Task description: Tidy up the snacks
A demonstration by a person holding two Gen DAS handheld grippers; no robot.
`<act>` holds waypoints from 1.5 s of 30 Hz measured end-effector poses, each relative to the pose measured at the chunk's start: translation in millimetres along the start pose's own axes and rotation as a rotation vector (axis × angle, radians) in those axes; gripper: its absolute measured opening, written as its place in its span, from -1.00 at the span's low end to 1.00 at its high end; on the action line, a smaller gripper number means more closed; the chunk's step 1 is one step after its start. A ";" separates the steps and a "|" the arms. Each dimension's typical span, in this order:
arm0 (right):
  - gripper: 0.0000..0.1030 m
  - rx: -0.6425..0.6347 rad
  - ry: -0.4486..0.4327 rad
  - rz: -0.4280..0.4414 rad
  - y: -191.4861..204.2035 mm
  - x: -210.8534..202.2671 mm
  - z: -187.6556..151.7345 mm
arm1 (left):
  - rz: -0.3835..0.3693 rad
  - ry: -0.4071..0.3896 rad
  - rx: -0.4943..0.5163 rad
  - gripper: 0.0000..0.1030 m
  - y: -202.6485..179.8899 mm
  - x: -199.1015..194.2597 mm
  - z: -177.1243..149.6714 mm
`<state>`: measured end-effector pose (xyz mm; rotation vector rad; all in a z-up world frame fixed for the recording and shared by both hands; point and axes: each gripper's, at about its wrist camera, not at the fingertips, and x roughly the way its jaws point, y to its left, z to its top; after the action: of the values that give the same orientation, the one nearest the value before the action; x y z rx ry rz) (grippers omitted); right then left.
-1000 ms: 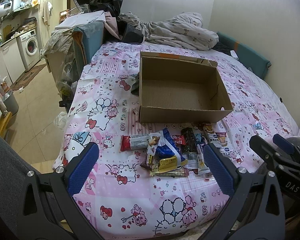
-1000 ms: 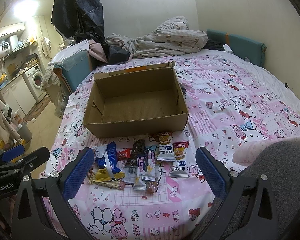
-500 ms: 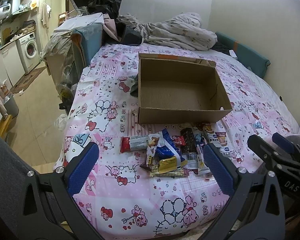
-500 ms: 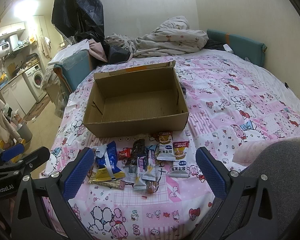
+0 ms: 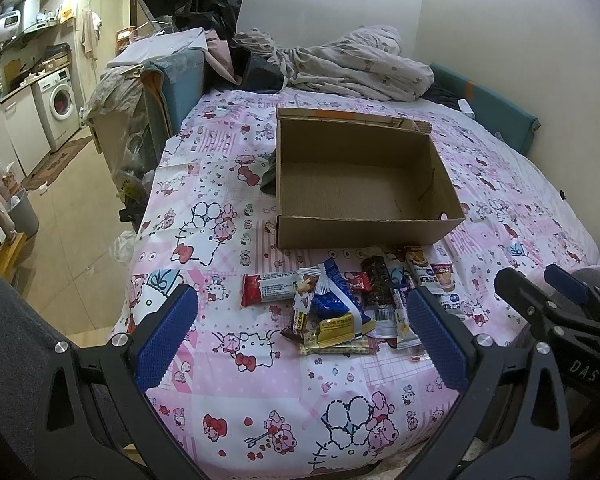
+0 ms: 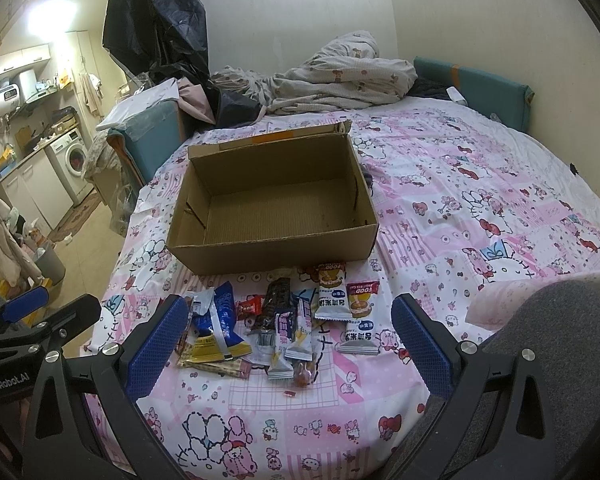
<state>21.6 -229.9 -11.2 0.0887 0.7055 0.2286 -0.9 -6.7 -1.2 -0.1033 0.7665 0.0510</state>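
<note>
Pink cartoon-print bedding [image 5: 228, 364] carries our empty cardboard box [image 6: 276, 208], with the snack pile [image 6: 276, 320] just in front of it. Both left tongs [image 5: 300, 336] and right tongs [image 6: 284, 340] hang released, holding nothing. We should take 1 loose edge packet first, gripping across its narrow width.

Left wrist view: looks forward and down between its own claw [image 5: 300, 336] fingers, from the near edge of the bed [image 5: 228, 396]. Right wrist view: same facing, offset to the right. Shared: cardboard box [image 5: 364, 232] [image 6: 276, 252] and snack pile [image 5: 352, 304] [image 6: 284, 320], both near.
</note>
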 end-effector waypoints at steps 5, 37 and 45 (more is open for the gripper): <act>1.00 0.000 0.001 0.002 0.2 0.3 -0.3 | -0.005 -0.002 0.001 1.00 -0.3 -0.9 0.4; 1.00 0.029 0.087 -0.001 -1.9 -12.1 54.4 | -0.055 0.090 -0.021 1.00 7.9 6.5 44.7; 1.00 0.095 0.106 -0.010 -47.9 18.3 82.0 | 0.005 0.169 -0.085 1.00 38.4 41.1 85.3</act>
<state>97.1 -272.3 31.9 0.1645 0.8221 0.1910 84.2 41.3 28.4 -0.1879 0.9339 0.0806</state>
